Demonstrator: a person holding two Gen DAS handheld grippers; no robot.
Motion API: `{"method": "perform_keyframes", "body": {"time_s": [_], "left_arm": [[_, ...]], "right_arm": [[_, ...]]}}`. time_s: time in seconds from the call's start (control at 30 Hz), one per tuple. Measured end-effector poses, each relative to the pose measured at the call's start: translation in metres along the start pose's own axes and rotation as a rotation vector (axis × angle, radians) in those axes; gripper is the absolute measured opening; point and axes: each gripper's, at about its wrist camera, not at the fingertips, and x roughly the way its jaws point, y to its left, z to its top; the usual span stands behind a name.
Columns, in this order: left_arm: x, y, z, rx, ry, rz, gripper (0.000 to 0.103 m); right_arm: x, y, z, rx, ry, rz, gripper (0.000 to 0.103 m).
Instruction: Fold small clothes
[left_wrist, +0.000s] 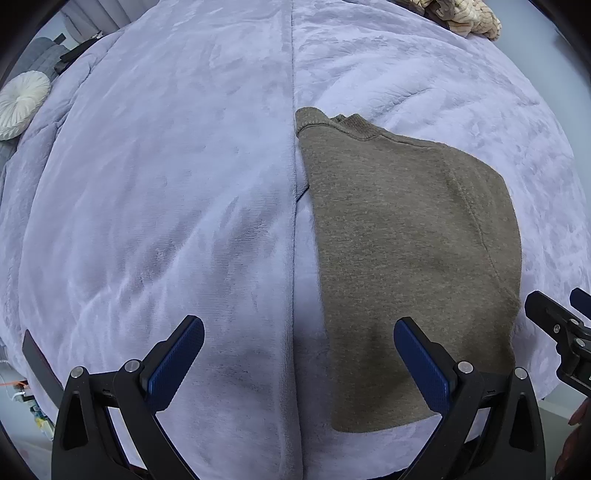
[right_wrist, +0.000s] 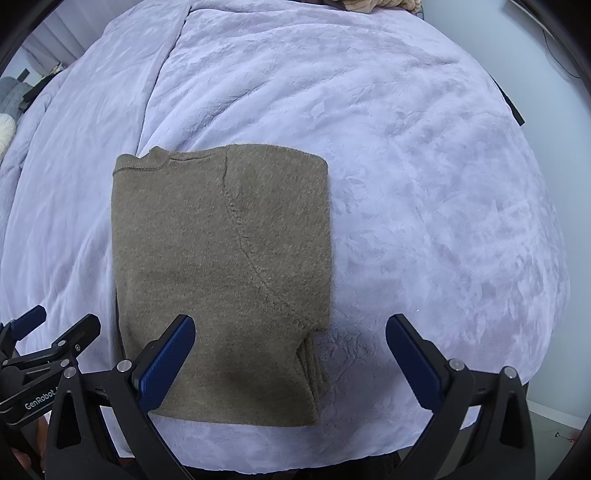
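Here, spread flat on a lilac blanket (right_wrist: 406, 166): an olive-brown sweater (right_wrist: 221, 258), folded into a tall rectangle. Collar (right_wrist: 159, 157) at the far left corner, a curved sleeve seam (right_wrist: 240, 221) running down the top layer, stacked layer edges showing at the near right side. Near hem close to the blanket's front edge.

Above that near edge, the right gripper (right_wrist: 291, 358), blue-padded fingers (right_wrist: 166, 363) spread wide and holding nothing. Left finger over the sweater's near left part; right finger out over bare blanket, well clear of the cloth. Whether the left pad touches the knit: cannot tell.

Just to the left, the left gripper (left_wrist: 299, 360), likewise wide open and empty. Its right finger (left_wrist: 421, 363) over the sweater's near left portion, its left finger over blanket alone. Between them, a seam (left_wrist: 291, 221) in the blanket running away toward the far side, with the sweater (left_wrist: 406, 240) lying just right of it and brushing it at the collar corner.

Each gripper visible at the edge of the other's view: the right gripper (left_wrist: 565, 321) at the far right of the left wrist view, the left gripper (right_wrist: 55, 328) at the lower left of the right wrist view.

Far off: a round white cushion (left_wrist: 22, 103) at the left, a cream knitted throw (left_wrist: 465, 16) at the top right.
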Motion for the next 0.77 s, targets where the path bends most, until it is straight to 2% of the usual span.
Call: {"method": "perform_keyframes", "body": {"time_s": [0.23,0.6,0.77], "left_arm": [[0.0014,0.0022,-0.0009,-0.007,0.004,0.003,0.103],[-0.0005,0.0026,0.0006,-0.004,-0.03,0.014,0.103],[0.0022,0.0018,0.0017,0.0,-0.015,0.004,0.103]], "right_arm": [[0.0017,0.0038,-0.0018,-0.009,0.006,-0.001,0.103],[0.0051,0.0064,-0.0009,-0.013,0.013,-0.003,0.103],[0.0066,0.0068,0.0008,-0.014,0.017,-0.003,0.103]]}}
